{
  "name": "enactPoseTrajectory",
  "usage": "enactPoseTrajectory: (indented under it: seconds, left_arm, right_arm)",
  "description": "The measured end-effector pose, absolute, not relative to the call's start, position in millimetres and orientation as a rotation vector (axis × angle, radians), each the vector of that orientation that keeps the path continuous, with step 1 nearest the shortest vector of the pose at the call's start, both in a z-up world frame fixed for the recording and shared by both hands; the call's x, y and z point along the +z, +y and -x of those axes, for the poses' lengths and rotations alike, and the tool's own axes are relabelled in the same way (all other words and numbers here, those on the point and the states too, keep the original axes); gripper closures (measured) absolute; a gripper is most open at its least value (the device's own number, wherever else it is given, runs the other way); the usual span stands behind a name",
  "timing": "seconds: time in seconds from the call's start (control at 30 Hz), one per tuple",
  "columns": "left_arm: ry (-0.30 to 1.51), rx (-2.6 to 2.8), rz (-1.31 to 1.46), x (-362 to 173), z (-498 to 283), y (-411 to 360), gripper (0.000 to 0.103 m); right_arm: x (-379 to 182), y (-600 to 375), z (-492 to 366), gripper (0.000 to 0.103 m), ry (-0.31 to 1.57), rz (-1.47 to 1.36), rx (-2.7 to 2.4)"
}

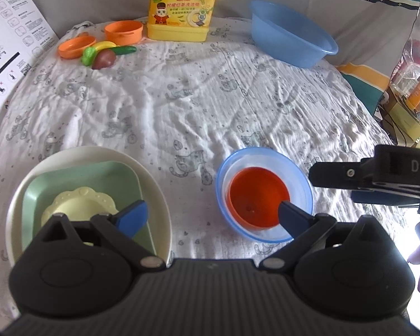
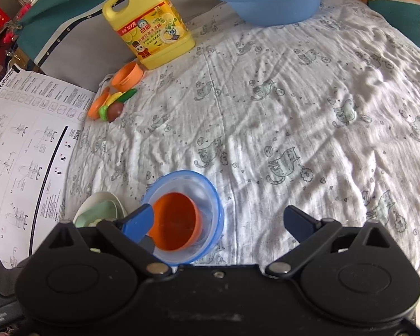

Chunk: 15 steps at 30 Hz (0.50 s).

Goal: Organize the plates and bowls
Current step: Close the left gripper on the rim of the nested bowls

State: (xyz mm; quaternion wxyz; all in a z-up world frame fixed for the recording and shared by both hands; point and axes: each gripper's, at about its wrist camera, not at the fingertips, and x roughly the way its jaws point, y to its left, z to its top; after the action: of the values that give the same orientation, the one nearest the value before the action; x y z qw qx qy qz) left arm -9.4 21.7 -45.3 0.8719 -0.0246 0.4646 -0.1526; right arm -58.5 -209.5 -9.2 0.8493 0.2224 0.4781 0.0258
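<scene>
An orange bowl point(image 1: 259, 196) sits nested inside a clear blue-rimmed bowl point(image 1: 299, 179) on the cat-print cloth; both also show in the right wrist view, the orange bowl point(image 2: 176, 224) and the blue-rimmed bowl point(image 2: 207, 193). To their left a white plate point(image 1: 159, 196) holds a green square plate point(image 1: 78, 179) with a small cream scalloped dish point(image 1: 81, 201) on top. My left gripper point(image 1: 212, 218) is open and empty, spanning the gap between the two stacks. My right gripper point(image 2: 219, 224) is open and empty, hovering just right of the bowls.
At the back stand a yellow detergent jug point(image 1: 182, 8), a blue basin point(image 1: 291, 36), an orange toy pot point(image 1: 123, 30) with its lid point(image 1: 75, 46) and toy vegetables point(image 1: 103, 54). An instruction sheet point(image 2: 22, 154) lies at the left edge. Cluttered shelves point(image 1: 414, 84) stand at the right.
</scene>
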Motion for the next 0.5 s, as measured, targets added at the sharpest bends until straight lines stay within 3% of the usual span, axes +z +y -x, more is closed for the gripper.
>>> enactPoseTrajectory:
  seconds: [0.5]
  left_arm:
    - [1.015, -0.393, 0.088, -62.2, -2.9, 12.4, 0.026]
  right_arm:
    - [-23.3, -194.6, 44.6, 0.031, 1.057, -0.429, 0.085]
